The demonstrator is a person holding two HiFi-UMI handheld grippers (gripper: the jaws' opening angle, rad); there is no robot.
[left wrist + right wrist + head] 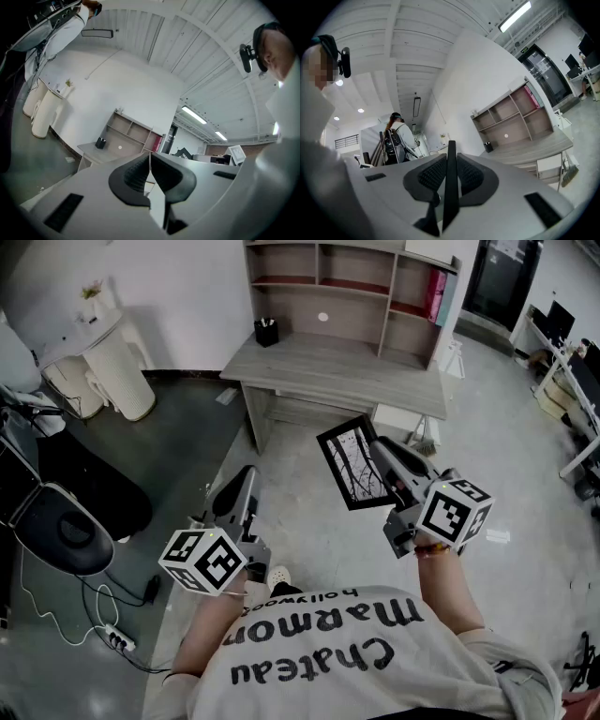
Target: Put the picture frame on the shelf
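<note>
Head view: picture frame is pinched edge-on by right gripper, shelf straight ahead; left gripper jaws pressed together, empty.

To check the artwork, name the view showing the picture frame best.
Head view: the picture frame, held by the right tongs, turns its front, dark border and branch print, to the camera. The right gripper view shows only its thin edge between the jaws; the left gripper view shows none.
</note>
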